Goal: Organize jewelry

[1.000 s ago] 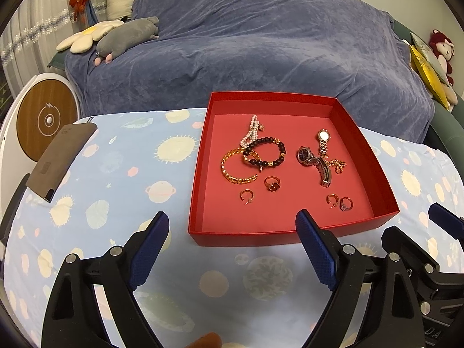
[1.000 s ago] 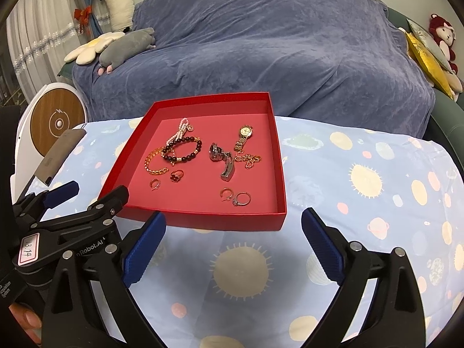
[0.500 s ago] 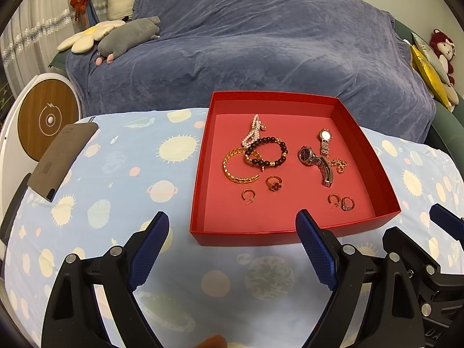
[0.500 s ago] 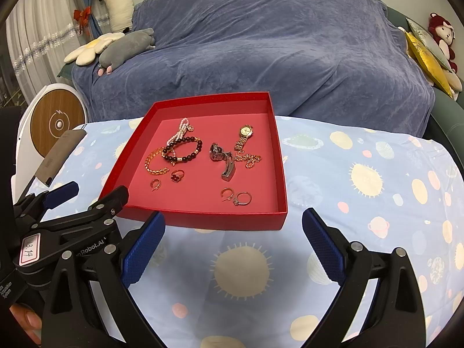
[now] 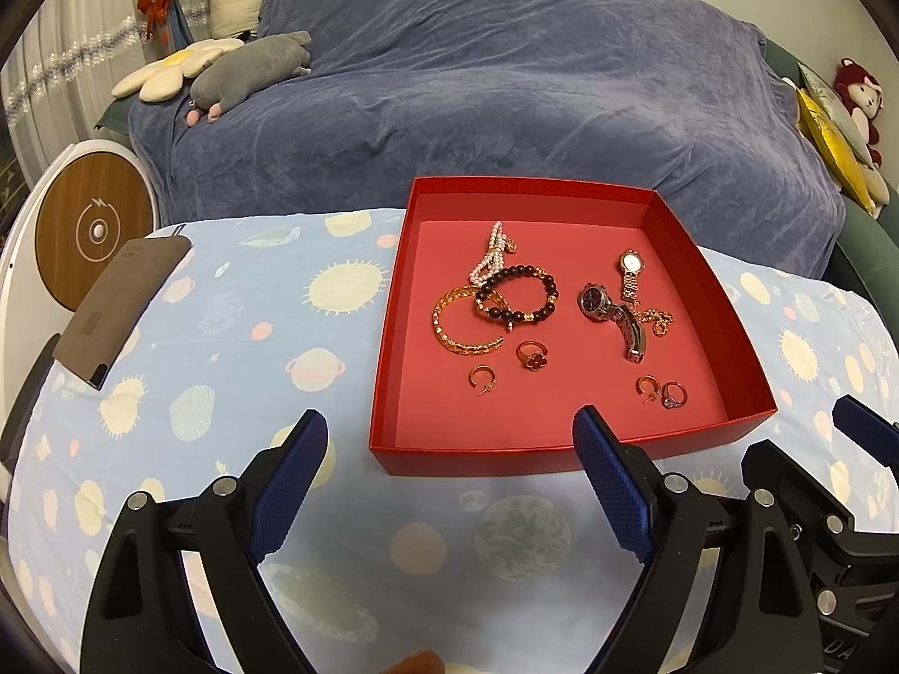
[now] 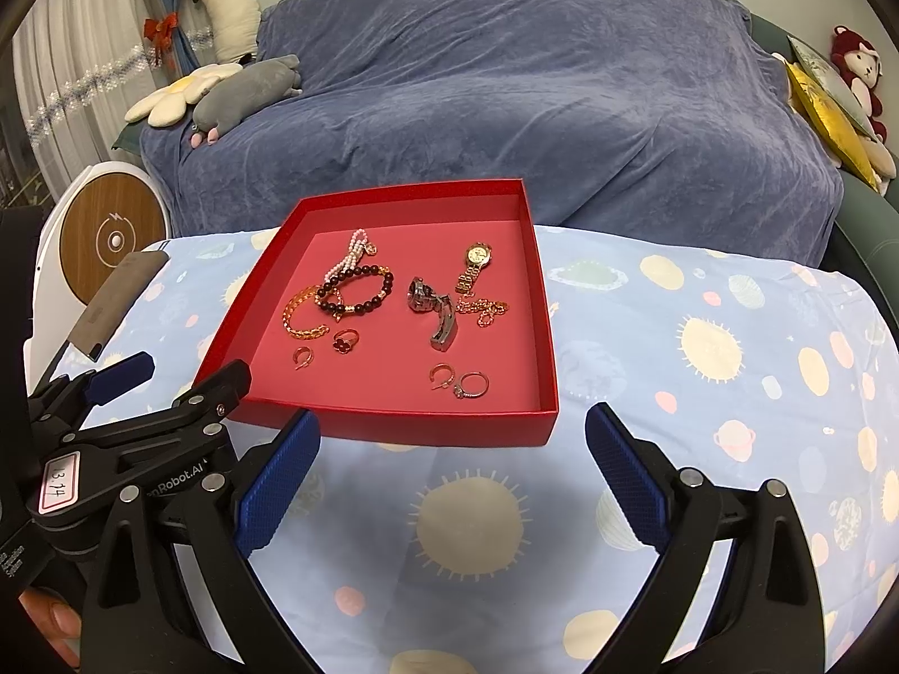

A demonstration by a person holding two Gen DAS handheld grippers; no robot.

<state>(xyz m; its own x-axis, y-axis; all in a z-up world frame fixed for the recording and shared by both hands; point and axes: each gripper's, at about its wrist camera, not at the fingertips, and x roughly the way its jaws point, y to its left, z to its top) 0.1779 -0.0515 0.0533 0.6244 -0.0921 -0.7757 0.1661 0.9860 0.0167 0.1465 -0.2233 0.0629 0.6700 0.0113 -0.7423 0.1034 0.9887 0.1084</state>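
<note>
A red tray sits on the patterned tablecloth. Inside lie a pearl strand, a dark bead bracelet, a gold chain bracelet, a gold watch, a dark watch, a flower ring, hoop earrings and a stone ring. My left gripper is open and empty before the tray's near wall. My right gripper is open and empty, also short of the tray.
A grey card-like pad lies at the table's left edge by a round wooden-faced device. A blue-covered sofa with plush toys stands behind. The left gripper's body shows in the right wrist view.
Both grippers have drifted very slightly; the tray and jewelry lie as before. Both stay open.
</note>
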